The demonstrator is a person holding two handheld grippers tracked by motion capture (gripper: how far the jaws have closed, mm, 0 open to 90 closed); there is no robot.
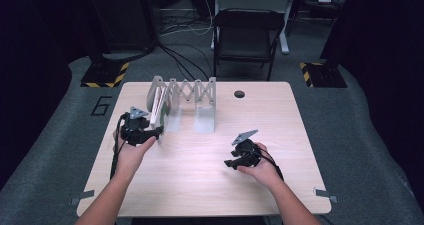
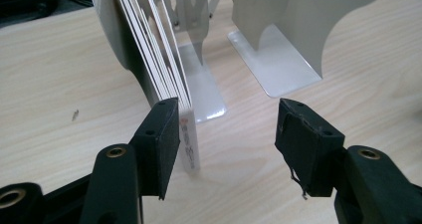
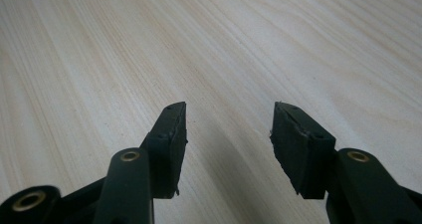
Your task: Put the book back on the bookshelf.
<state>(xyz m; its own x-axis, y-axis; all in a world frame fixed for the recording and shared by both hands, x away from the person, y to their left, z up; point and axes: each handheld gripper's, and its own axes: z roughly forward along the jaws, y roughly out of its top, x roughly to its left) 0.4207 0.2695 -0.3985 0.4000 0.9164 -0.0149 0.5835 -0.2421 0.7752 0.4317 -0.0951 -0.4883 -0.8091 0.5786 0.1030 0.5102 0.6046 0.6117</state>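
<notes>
- Left gripper (image 2: 226,129): jaws spread, nothing pinched; in the left gripper view the left pad (image 2: 164,139) stands just beside the lowest corner of a stack of thin white books (image 2: 157,59), whose labelled spine edge pokes down past the pad. Whether pad and books touch cannot be told.
- Books: leaning in the left bay of a pale metal expandable book rack (image 1: 192,92), left of centre in the high view.
- Rack: a second divider plate (image 2: 293,40) stands at upper right of the left gripper view.
- Right gripper (image 3: 228,127): jaws spread over bare wood; lower right of centre in the high view, well apart from the rack.
- Table (image 1: 280,115): light wooden top, small dark hole near its far edge.
</notes>
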